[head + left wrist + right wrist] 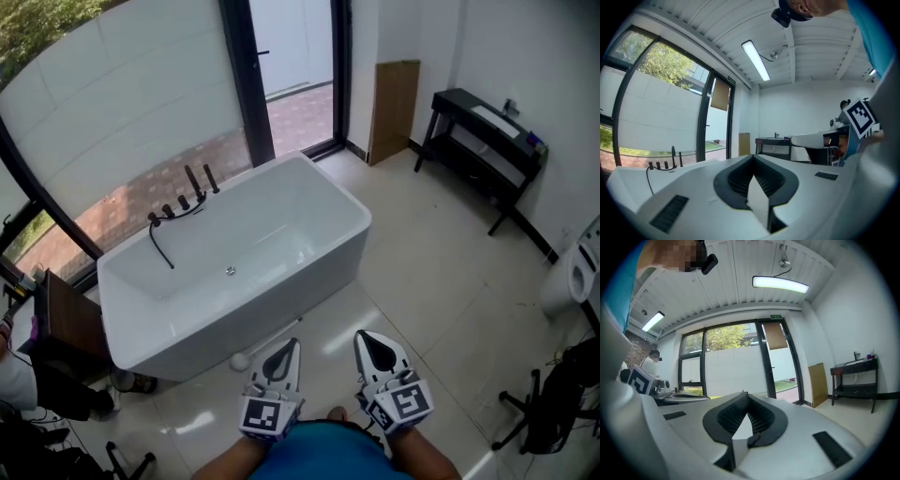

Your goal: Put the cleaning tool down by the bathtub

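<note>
Head view: one cleaning tool [265,343] lies on the floor just beside the near wall of the one bathtub [319,281]. A forward step would likely kick it.

Left gripper view: left gripper [757,190] has its jaws together, nothing between them.

Right gripper view: right gripper [746,425] is likewise closed and empty.

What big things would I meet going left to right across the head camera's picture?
Dark brown wooden side table → white rectangular bathtub → tan board leaning on the wall → black two-shelf table → white ceramic fixture at the right edge.
</note>
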A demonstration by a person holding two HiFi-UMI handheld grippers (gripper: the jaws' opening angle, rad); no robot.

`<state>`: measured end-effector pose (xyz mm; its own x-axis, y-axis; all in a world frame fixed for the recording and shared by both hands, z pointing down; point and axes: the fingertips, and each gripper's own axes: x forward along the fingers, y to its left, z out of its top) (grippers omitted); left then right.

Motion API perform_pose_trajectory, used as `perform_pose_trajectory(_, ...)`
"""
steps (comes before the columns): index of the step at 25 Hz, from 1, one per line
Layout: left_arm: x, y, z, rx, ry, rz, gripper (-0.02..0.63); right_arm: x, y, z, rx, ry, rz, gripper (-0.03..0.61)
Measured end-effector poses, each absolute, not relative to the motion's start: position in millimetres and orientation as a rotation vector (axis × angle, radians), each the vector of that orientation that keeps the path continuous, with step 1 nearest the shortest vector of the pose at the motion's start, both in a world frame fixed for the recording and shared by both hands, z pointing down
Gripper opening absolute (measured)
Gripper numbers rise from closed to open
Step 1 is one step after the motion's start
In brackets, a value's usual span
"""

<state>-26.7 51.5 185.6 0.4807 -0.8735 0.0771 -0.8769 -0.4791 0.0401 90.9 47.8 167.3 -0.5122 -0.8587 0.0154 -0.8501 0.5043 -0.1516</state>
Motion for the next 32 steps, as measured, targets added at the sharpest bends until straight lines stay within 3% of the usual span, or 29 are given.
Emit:
perform_pose_trajectory(11, 13.5, 77.9, 182.5, 2.821, -1.274, 0.087, -0.003, 139.6, 83.5, 153.3, -1.86, 2.447, -0.171, 0.008)
perform_pose_trajectory(32, 38.1, 97.1, 193.1, 2.841, -1.272, 0.126, -0.003, 163.7, 106.4, 187.7, -1.889, 2.482, -0.256, 0.006)
